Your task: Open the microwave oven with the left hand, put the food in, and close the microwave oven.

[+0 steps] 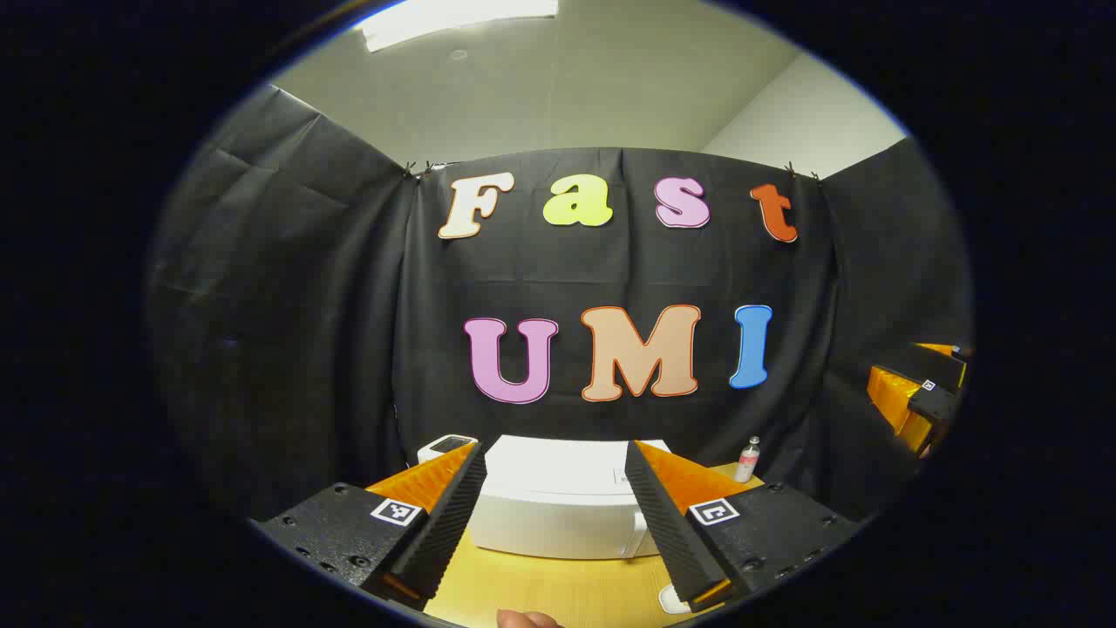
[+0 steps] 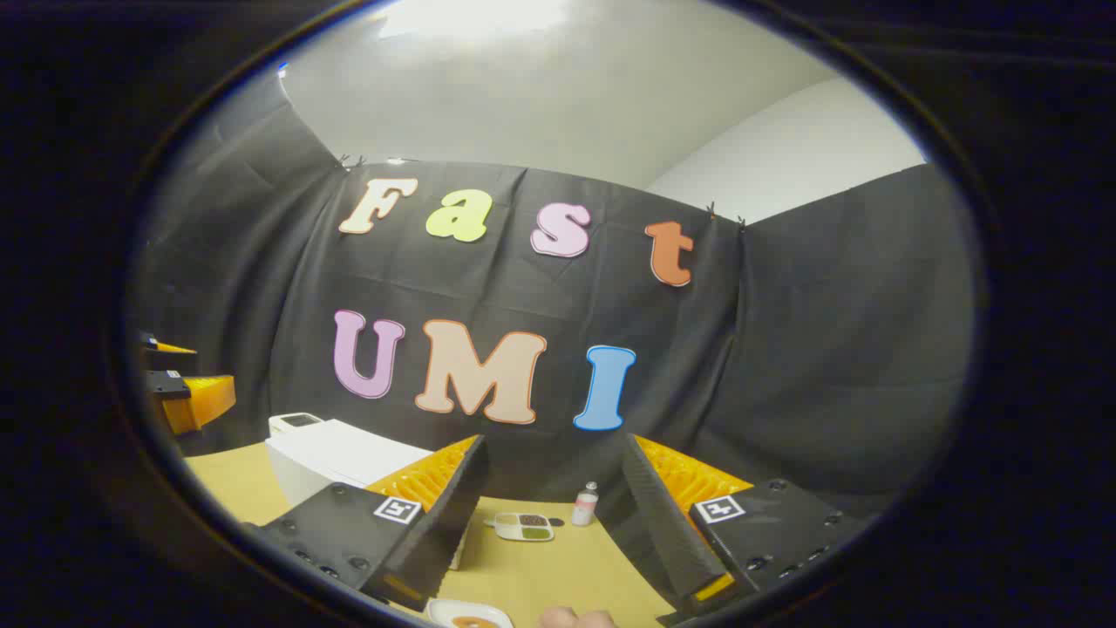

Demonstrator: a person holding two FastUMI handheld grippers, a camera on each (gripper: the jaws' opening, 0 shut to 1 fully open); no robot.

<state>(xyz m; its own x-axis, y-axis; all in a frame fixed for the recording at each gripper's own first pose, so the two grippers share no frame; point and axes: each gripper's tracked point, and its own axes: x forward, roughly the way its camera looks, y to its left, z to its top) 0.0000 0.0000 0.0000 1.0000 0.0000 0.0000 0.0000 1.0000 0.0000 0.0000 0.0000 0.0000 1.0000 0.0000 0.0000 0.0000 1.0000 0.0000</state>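
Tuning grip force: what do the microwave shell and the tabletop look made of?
Microwave: smooth white shell with a faint sheen, painted metal or plastic, can't tell which. Table: pale yellow wood-grain surface with fine streaks, matte, likely laminate or veneer.

The microwave [image 1: 558,506] sits on the table [image 1: 558,589], bottle [image 1: 748,460] right of it.

Recording booth, black cloth wall [image 1: 288,349], wooden table [image 2: 532,567]
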